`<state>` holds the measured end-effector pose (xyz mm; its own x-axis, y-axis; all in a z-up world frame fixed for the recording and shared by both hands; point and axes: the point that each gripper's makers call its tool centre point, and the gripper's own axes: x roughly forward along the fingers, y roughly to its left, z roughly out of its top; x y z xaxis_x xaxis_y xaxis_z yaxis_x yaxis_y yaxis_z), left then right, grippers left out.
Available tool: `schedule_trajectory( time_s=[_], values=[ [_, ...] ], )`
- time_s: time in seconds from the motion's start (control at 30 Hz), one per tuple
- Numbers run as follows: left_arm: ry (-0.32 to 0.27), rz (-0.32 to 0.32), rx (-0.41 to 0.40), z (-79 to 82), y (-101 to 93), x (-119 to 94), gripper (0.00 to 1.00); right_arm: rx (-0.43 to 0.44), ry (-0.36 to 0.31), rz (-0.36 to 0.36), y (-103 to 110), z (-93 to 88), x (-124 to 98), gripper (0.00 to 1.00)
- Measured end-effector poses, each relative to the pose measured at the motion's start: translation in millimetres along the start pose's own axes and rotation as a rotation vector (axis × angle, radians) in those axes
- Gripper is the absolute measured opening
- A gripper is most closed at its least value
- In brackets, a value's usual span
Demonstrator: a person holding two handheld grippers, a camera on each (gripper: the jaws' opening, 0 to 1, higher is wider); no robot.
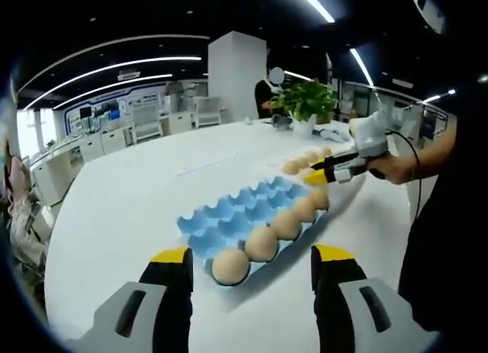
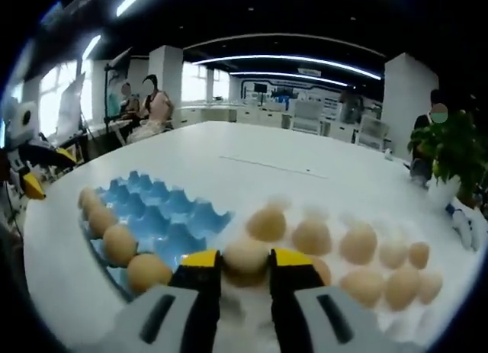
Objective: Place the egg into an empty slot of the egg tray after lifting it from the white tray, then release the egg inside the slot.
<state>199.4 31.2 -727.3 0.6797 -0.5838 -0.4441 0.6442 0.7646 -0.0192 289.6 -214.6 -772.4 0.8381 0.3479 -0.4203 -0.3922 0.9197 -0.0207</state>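
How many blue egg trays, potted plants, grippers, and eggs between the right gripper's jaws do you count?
Blue egg tray: 1
Potted plant: 1
Grippers: 2, left gripper and right gripper
Egg between the right gripper's jaws: 1
Total: 5

- We see our left gripper with jaws apart before the blue egg tray.
- 4 eggs line its near edge.
- The right gripper hovers beyond.

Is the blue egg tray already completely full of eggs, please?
No, the blue egg tray holds one row of eggs, and its other slots are bare.
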Motion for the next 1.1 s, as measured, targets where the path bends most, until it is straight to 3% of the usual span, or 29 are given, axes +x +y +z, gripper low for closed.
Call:
schedule_trajectory(
  time_s=[0.3,0.5,0.8,1.1],
  values=[
    [-0.003,0.000,-0.001,-0.3,0.7,-0.1,0.64,-0.006,-0.019,0.021,5.9,9.1,-6.2,0.24],
    [0.001,0.005,-0.001,-2.1,3.0,0.5,0.67,0.000,-0.065,0.071,22.9,30.3,-8.7,0.24],
    [0.000,-0.006,0.001,-1.5,4.8,1.4,0.66,-0.025,-0.084,0.188,70.3,45.3,5.6,0.24],
    [0.001,-0.012,-0.005,-2.0,12.3,-1.4,0.67,-0.070,-0.098,0.350,137.7,62.3,28.3,0.24]
  ],
)
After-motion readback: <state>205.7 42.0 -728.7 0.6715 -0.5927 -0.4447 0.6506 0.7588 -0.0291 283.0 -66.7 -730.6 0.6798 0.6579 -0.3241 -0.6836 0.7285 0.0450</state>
